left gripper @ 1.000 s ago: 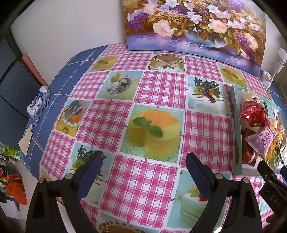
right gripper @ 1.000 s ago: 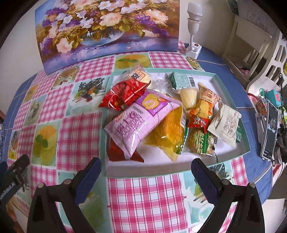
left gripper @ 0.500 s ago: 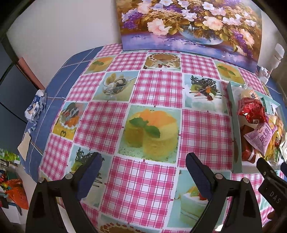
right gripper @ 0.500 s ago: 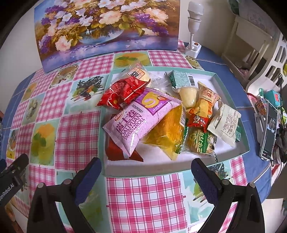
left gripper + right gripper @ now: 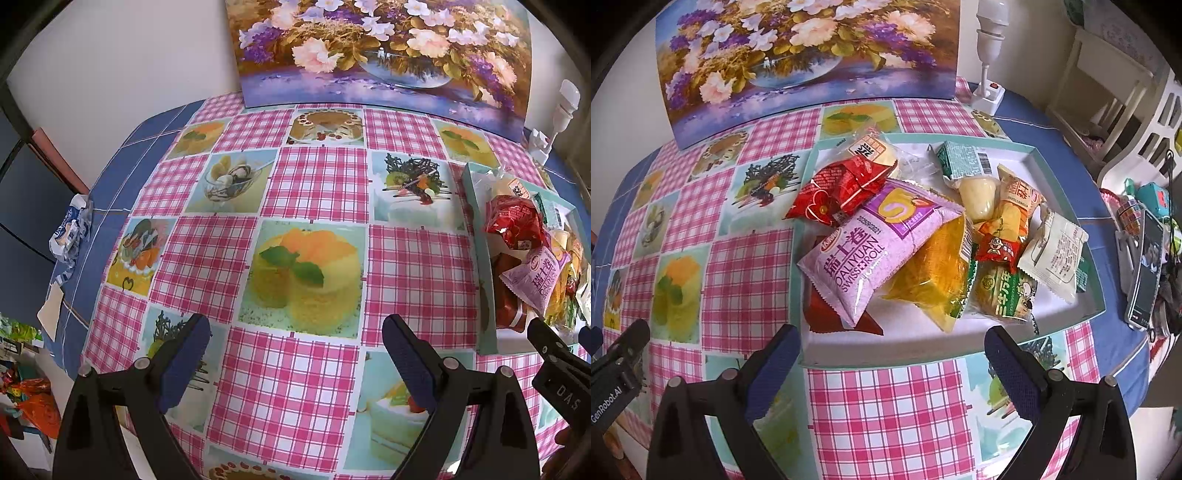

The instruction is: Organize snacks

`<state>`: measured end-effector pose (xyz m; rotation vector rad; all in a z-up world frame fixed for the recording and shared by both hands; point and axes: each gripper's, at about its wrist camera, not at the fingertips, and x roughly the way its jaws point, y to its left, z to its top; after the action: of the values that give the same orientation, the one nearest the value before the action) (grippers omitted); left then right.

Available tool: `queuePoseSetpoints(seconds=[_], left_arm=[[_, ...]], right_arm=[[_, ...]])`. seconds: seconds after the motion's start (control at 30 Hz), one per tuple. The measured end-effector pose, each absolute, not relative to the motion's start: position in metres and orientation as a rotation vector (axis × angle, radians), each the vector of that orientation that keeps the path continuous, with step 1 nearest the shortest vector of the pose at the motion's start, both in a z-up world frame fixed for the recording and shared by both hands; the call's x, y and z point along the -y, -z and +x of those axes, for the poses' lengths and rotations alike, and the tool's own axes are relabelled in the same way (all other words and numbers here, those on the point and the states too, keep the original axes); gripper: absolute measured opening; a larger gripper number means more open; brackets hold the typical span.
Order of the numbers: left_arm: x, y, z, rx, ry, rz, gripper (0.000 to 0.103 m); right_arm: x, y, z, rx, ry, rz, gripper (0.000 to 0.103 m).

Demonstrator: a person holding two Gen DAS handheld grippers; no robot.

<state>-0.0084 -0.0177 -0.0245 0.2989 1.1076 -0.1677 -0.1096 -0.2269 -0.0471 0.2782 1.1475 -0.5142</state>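
The tabletop (image 5: 317, 177), under a checked cloth with cake pictures, carries a shallow tray (image 5: 1067, 192) near its right edge. All the snacks in view lie heaped in that tray: a purple Swiss-roll pack (image 5: 871, 254) on top, a yellow pack (image 5: 934, 277) beside it, a red pack (image 5: 842, 192) toward the far left corner, and smaller packets (image 5: 1052, 254) toward the right wall.

Both the left tongs (image 5: 295, 354) and the right tongs (image 5: 892, 362) are released, jaws wide, holding nothing. The right pair hangs just off the tray's near edge; the left pair sits over bare cloth.

The heap fits either a finished gathering or a pile awaiting sorting. Any grasp would do best on a top pack, pinched across its narrow width.

A dark red packet (image 5: 827, 314) is mostly buried under the purple one. The left view cuts off the tray's right half.
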Motion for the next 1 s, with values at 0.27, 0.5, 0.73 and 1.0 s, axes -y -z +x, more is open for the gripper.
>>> queuePoseSetpoints(seconds=[0.27,0.5,0.73,1.0], left_arm=[[0.0173,0.0264,-0.0077,-1.114,0.161,0.309,0.095],[0.0183,0.0264,-0.0078,-1.114,0.16,0.316,0.095],[0.0184,0.0263,-0.0077,-1.114,0.16,0.318,0.095],[0.0184,0.0266,-0.0078,-1.114,0.16,0.317,0.095]], right_arm=[[0.2278,0.0464,-0.1098,-1.147,0.513,0.284,0.102],[0.2278,0.0465,-0.1097,-1.148,0.511,0.286,0.102],[0.2279,0.0465,-0.1093,-1.149,0.511,0.286,0.102],[0.2266,0.0473,-0.109,-1.152,0.509,0.283,0.102]])
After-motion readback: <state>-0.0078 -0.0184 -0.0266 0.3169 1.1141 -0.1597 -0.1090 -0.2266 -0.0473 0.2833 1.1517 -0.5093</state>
